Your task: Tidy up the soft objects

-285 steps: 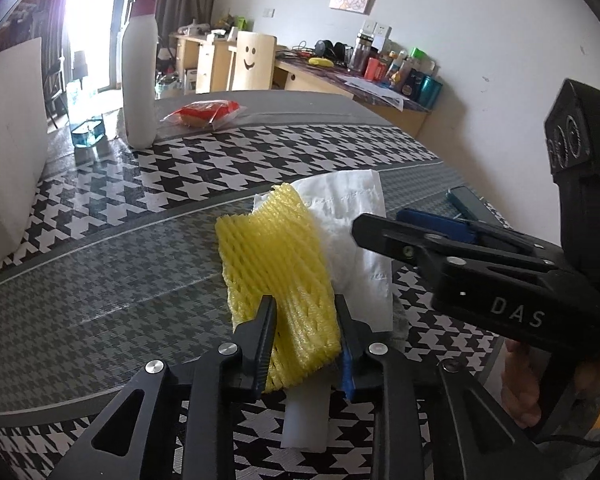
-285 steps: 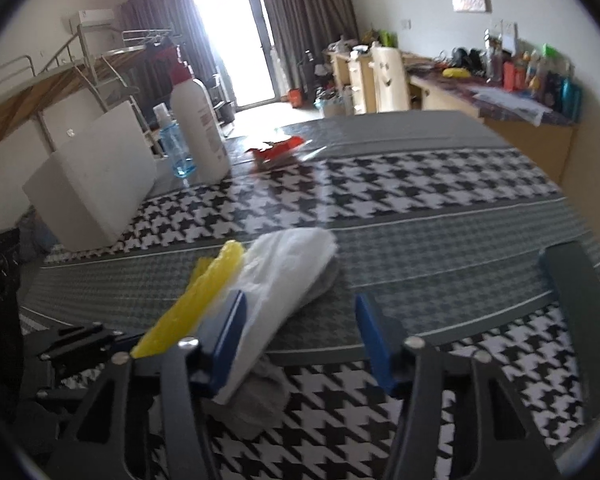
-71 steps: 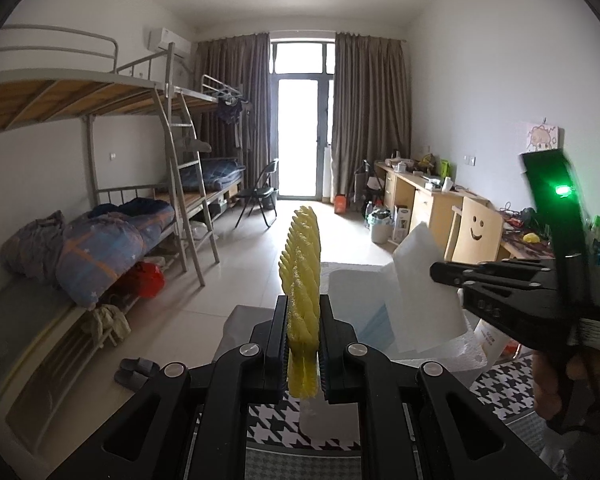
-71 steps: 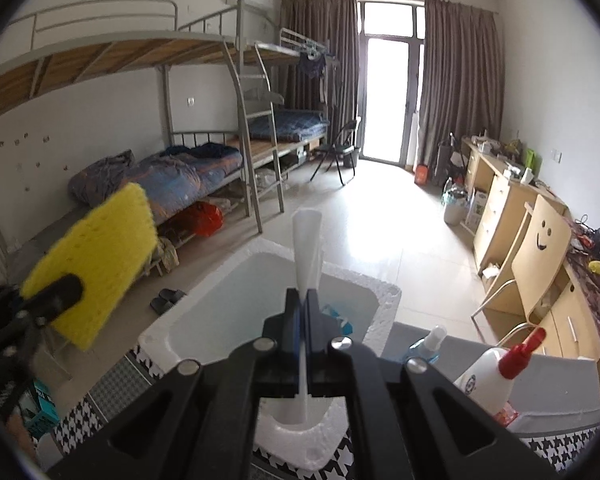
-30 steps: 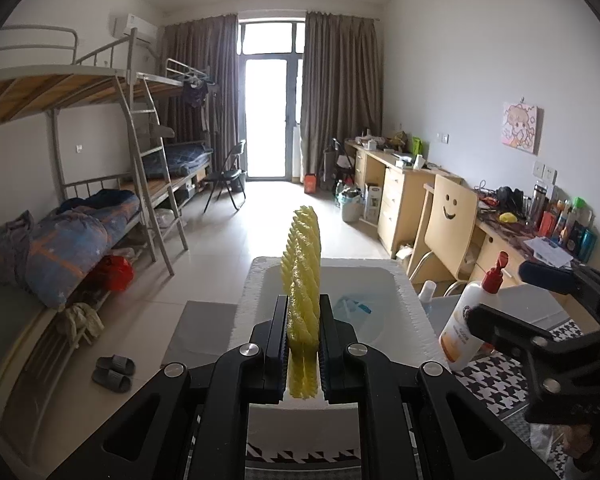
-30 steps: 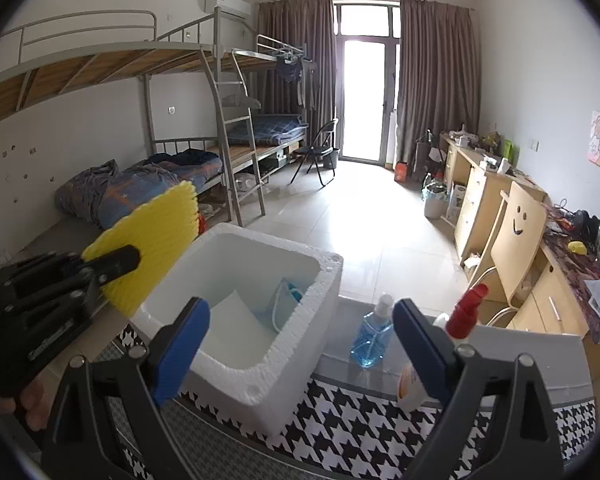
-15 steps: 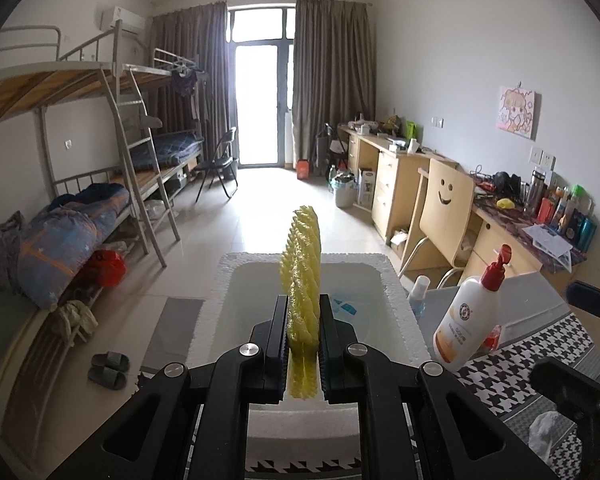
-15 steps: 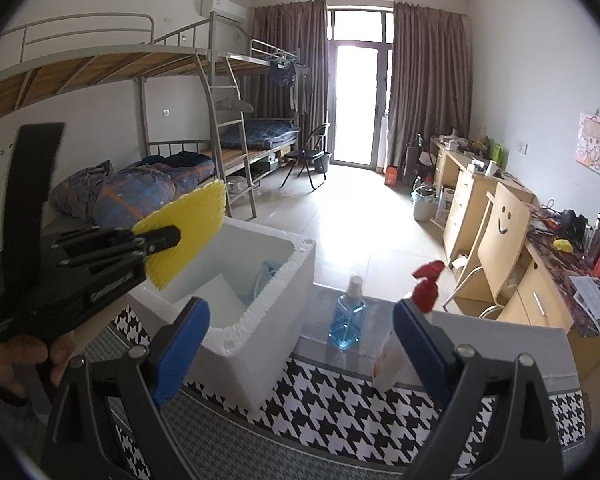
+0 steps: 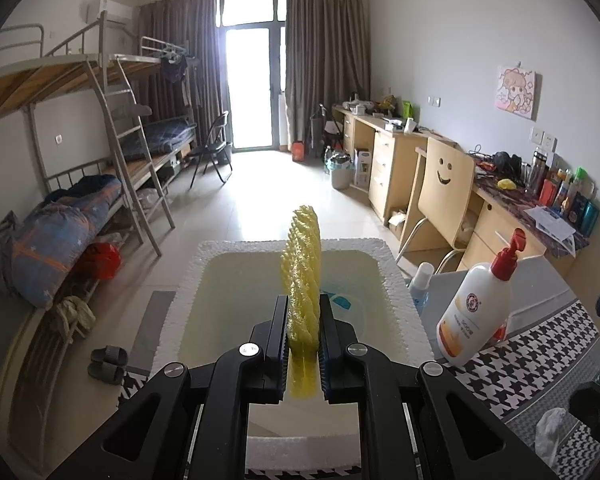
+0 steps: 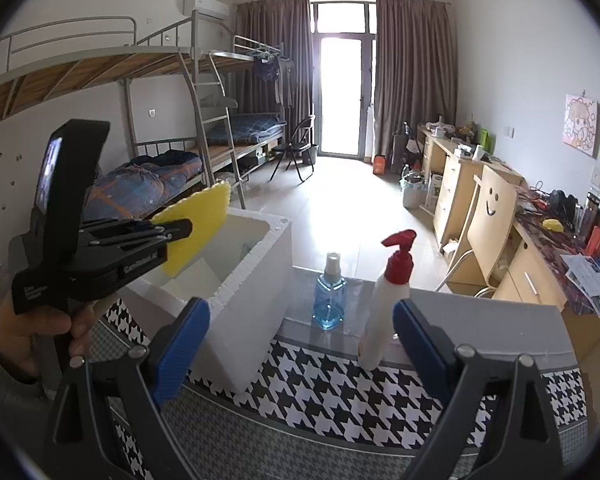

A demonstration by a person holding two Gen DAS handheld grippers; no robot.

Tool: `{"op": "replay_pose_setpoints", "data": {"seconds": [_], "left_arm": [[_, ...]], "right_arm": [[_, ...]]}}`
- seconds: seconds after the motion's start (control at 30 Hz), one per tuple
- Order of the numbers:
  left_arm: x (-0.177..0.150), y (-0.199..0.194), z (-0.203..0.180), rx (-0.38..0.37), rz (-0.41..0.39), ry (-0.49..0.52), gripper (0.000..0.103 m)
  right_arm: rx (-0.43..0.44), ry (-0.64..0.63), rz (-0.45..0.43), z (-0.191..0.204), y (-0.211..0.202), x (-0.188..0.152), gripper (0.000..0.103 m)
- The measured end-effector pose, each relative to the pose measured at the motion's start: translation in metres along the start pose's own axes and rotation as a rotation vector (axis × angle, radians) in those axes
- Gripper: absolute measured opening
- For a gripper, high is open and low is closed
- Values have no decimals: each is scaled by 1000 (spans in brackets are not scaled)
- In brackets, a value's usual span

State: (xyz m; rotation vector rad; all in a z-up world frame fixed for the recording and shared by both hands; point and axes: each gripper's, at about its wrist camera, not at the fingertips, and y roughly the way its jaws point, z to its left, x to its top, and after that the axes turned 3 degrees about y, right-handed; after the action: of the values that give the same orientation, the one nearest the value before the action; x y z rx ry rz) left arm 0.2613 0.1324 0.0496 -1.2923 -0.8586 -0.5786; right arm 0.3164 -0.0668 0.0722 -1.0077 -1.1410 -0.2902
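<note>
Our left tongs (image 9: pixel 303 344) are clenched on the yellow net (image 9: pixel 302 280), which stands on edge with its long axis pointing away from us. The white box (image 9: pixel 396 280) lies just below and beyond it, so we judge the net needs only to go forward and down. Our right tongs (image 10: pixel 300 344) are released and empty, to the right of the box (image 10: pixel 260 280), near two bottles (image 10: pixel 384 300) on the worktop (image 10: pixel 340 392). The left hand is nearer.
</note>
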Motion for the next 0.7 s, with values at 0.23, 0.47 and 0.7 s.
{"op": "replay_pose_setpoints", "data": {"seconds": [0.23,0.47,0.7], "left_arm": [[-6,14,-1,-6,54,13,51],[-8,-2,-1,11,-8,14,95],[-11,-23,-6,-6,-43,-6,102]], "right_arm": [[2,17,-2,-6,-5,-5,95],[5,19,-3,-7,-6,-6,95],[5,33,-3,-10,-7,-10,95]]}}
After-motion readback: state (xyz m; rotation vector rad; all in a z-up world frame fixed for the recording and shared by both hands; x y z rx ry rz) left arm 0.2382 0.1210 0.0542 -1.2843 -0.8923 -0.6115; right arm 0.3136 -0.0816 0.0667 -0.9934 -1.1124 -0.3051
